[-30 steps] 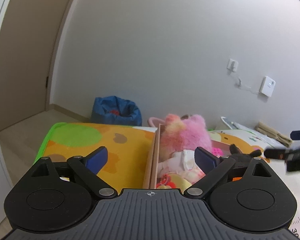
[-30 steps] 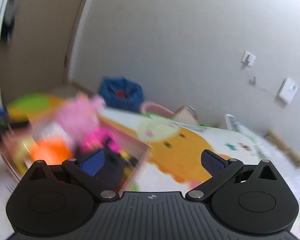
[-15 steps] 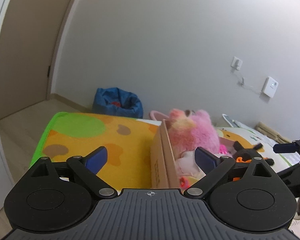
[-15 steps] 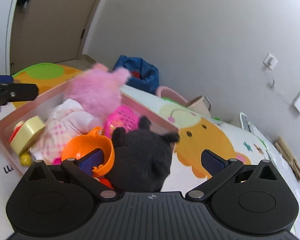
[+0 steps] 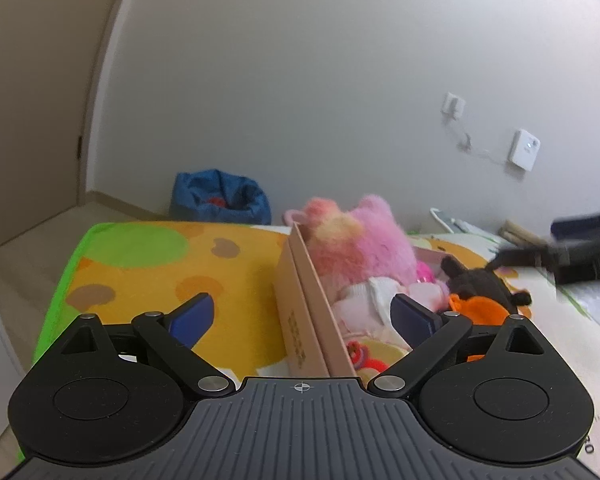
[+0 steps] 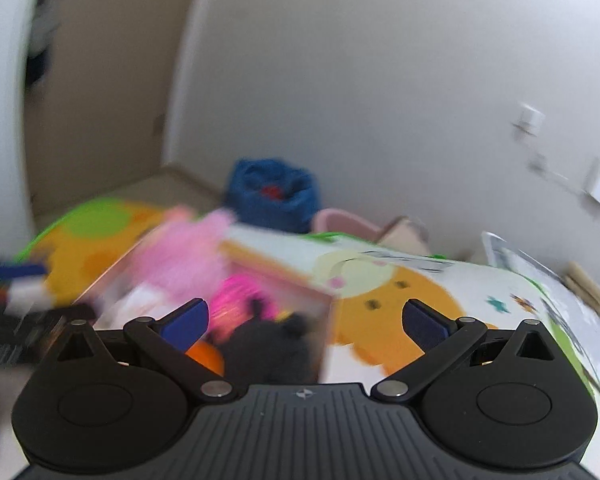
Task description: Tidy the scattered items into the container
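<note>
Left gripper (image 5: 302, 318) wide, empty, straddling box wall (image 5: 300, 304); right gripper (image 6: 304, 322) wide, empty, black plush (image 6: 266, 346) below

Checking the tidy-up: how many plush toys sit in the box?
2: fluffy pink plush toy at the cardboard box's far end, black plush toy beside it. Others may be buried.

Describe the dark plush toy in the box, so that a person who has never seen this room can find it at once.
Find the tan cardboard box on the colourful animal-print play mat. Inside it, beyond the big fluffy pink plush toy, lies the small dark brown plush toy, just behind an orange plastic cup. It is the only dark thing among pink, white and orange toys.
</note>
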The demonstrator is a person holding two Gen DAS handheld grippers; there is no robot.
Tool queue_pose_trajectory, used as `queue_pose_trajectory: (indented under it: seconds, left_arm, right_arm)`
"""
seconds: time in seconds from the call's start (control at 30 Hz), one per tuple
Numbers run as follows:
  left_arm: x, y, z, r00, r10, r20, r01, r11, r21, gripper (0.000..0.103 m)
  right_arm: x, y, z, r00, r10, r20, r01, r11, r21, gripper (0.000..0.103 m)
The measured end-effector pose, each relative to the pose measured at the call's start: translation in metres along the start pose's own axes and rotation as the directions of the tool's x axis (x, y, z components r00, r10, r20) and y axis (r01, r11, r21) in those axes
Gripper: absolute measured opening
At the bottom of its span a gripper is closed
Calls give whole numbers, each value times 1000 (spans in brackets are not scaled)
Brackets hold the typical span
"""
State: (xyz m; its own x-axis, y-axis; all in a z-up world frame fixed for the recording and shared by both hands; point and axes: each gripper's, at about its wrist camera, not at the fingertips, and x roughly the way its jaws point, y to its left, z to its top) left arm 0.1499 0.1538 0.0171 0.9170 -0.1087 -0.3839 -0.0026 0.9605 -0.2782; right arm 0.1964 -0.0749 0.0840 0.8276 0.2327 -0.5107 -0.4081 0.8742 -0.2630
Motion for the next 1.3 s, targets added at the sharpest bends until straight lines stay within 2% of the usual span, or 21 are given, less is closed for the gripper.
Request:
queue_pose_trajectory:
  seconds: [0.03,0.1,0.13,0.17,0.23,0.3,0.4,0.47,0.53,0.6,0.7,0.83,0.93,1.0,1.1,1.13,1.2,1.27,1.3]
  left_arm:
    - [0,-2,-1,1000,-4,-2,4,1000,8,98]
    - [-1,-6,-3,1000,-12,-3,13,1000,26,98]
    - [-1,-7,-4,1000,-14,-1,14,999,35,98]
    - [-2,-9,-4,1000,-15,1,15,999,43,98]
    - [-2,-10,-4,1000,-15,3,15,999,50,98]
    - [-1,-11,-4,1000,-16,-3,16,998,53,98]
    - [1,-12,-5,1000,-17,-17,18,998,63,98]
    - [1,-13,-6,1000,-12,-21,13,998,67,98]
    - [2,-13,-7,1000,-5,-22,6,997,72,98]
    - [1,-13,-7,1000,-1,-21,3,997,75,98]
    - [1,-13,-7,1000,-4,-23,6,997,79,98]
    - [-1,-13,-7,999,-20,-27,22,996,89,98]
    - [-1,-15,-7,999,-21,-25,24,995,101,98]
    - [-1,-16,-8,1000,-16,-23,19,994,106,98]
    - [-1,-19,-9,1000,-15,-27,18,993,116,98]
    - [0,-19,-9,999,-15,-28,19,993,117,98]
    - [0,-19,-9,1000,-10,-28,13,993,117,98]
    - [1,-18,-9,1000,-7,-27,10,994,111,98]
    - [1,-17,-9,1000,-8,-28,11,994,110,98]
  right_arm:
    - [7,-8,-1,999,-32,-15,33,999,37,103]
    - [29,-17,-5,996,-41,-79,47,996,70,103]
    - [33,-17,-12,992,-25,-122,34,997,69,103]
    - [34,-20,-19,992,21,-121,-11,996,86,103]
    - [30,-21,-23,990,46,-133,-34,996,88,103]
    - [26,-15,-23,992,12,-126,-12,1000,1,103]
    - [23,-8,-20,992,-85,-88,74,989,-125,103]
    - [29,-11,-21,989,-125,-77,116,987,-113,103]
    - [30,-13,-21,990,-107,-97,102,993,-55,103]
    - [26,-7,-21,991,-78,-107,70,994,-80,103]
    - [19,2,-24,985,-158,-72,142,971,-195,103]
    - [18,-11,-25,979,-173,-106,158,978,-137,103]
    - [24,-7,-33,960,-253,-122,223,950,-218,103]
    - [19,-9,-30,967,-230,-110,208,962,-178,103]
    - [5,-6,-6,985,-174,-4,173,981,-82,103]
    - [1,-4,4,991,-131,34,132,990,-50,103]
    - [5,0,21,999,-4,53,4,1000,8,103]
    - [21,6,35,990,140,21,-141,987,82,90]
    - [32,12,40,981,192,2,-191,976,106,76]
